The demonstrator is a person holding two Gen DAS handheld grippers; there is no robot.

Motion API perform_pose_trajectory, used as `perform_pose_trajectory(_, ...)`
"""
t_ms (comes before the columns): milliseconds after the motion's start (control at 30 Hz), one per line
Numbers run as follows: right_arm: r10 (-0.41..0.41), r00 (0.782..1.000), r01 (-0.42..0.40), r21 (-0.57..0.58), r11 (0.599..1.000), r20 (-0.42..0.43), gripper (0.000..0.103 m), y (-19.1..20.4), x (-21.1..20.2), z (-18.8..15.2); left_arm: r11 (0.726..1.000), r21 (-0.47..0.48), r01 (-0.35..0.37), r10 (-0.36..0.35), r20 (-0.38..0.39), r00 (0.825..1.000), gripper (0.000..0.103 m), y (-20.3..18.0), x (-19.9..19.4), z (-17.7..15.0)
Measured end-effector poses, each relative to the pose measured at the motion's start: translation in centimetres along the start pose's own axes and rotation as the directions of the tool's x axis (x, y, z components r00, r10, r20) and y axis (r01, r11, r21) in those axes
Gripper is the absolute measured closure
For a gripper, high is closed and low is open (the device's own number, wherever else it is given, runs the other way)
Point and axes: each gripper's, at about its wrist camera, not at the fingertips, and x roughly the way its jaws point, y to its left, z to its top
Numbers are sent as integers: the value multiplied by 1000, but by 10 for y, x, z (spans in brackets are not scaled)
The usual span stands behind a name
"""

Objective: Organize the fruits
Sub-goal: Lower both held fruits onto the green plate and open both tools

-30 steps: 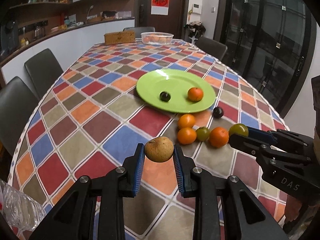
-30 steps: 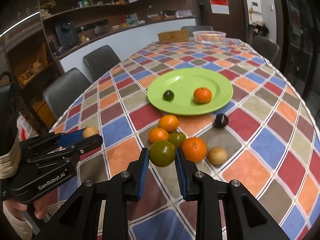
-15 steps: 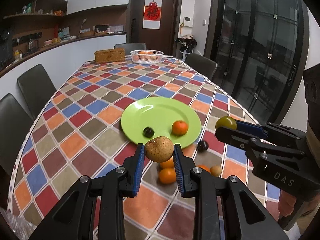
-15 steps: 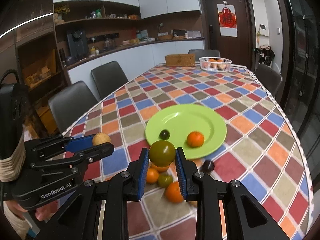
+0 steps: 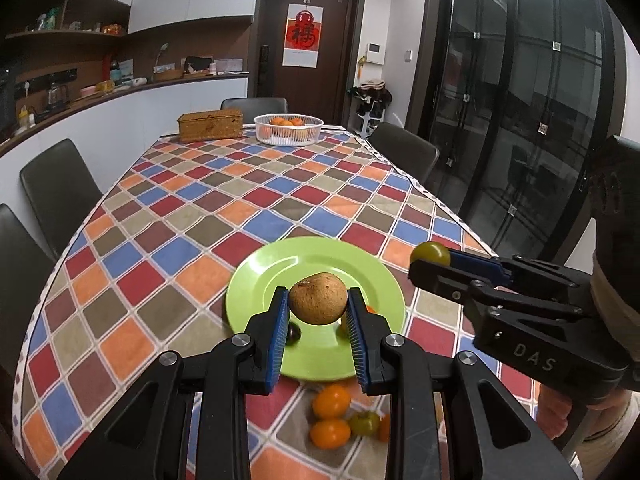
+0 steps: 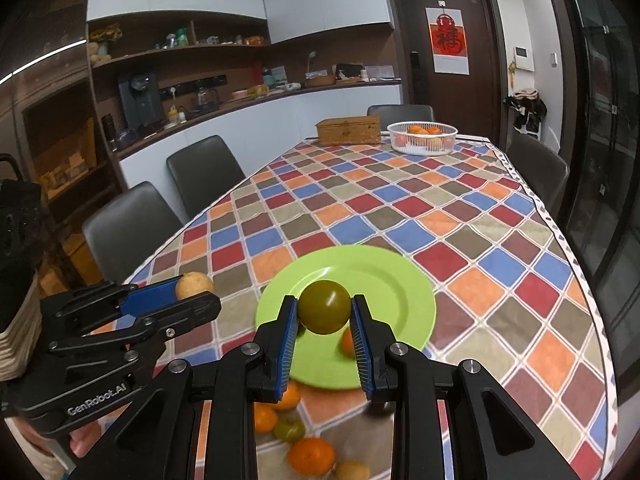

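Observation:
My left gripper [image 5: 318,322] is shut on a brown round fruit [image 5: 318,298] and holds it high above the green plate [image 5: 320,258]. My right gripper [image 6: 325,326] is shut on a green tomato [image 6: 325,306], also above the plate [image 6: 384,280]. The right gripper shows in the left wrist view [image 5: 434,264] with the tomato [image 5: 431,253]. The left gripper shows in the right wrist view [image 6: 200,300] with the brown fruit [image 6: 194,284]. A dark plum [image 5: 294,334] and an orange [image 6: 347,342] lie on the plate, partly hidden. Oranges [image 5: 331,400] and a green tomato [image 5: 364,423] lie on the cloth below.
A white basket of oranges [image 5: 289,129] and a wicker box [image 5: 211,124] stand at the table's far end. Dark chairs [image 5: 56,184] line both sides. A counter with shelves [image 6: 180,92] runs along the left wall, glass doors [image 5: 520,120] on the right.
Both grippers have risen further with their fruit and tilted up. The plate and loose fruit now sit lower in both views, under the fingers.

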Motion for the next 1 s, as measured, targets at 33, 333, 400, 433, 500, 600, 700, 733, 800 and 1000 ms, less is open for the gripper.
perform_pose_trajectory(33, 0, 1000, 0, 1, 1000, 1, 75, -2, 4, 3, 1000, -1, 2, -2, -4, 1000, 75, 1, 5, 4)
perform_pose_trajectory(333, -13, 997, 13, -6, 1000, -71, 75, -22, 59, 24, 1000, -28, 3, -4, -62, 998, 75, 13, 55, 28)
perform_pose_trajectory(400, -1, 996, 1, 0, 1000, -87, 75, -25, 69, 28, 999, -32, 2, -5, -81, 997, 75, 17, 67, 32)
perform_pose_trajectory(433, -2, 994, 3, 3, 1000, -105, 75, -28, 76, 29, 999, -35, 4, -7, -91, 996, 75, 19, 73, 33)
perform_pose_trajectory(500, -2, 991, 3, 6, 1000, -131, 75, -31, 87, 30, 999, -51, 5, -11, -122, 993, 75, 24, 87, 36)
perform_pose_trajectory(600, 4, 983, 1, 24, 1000, -181, 75, -38, 107, 31, 998, -69, 4, -15, -157, 988, 75, 29, 105, 37)
perform_pose_trajectory(700, -5, 974, 12, 29, 1000, -227, 75, -43, 127, 30, 996, -93, 11, -29, -201, 979, 75, 32, 123, 35)
perform_pose_trajectory(733, -4, 971, 13, 33, 999, -241, 75, -44, 132, 29, 995, -100, 12, -34, -214, 976, 75, 34, 129, 34)
perform_pose_trajectory(800, 3, 965, 8, 43, 999, -262, 75, -48, 139, 28, 993, -120, 21, -50, -245, 968, 75, 36, 140, 31)
perform_pose_trajectory(1000, -9, 951, 22, 36, 999, -310, 75, -52, 156, 23, 992, -127, 12, -51, -308, 950, 75, 40, 163, 24)
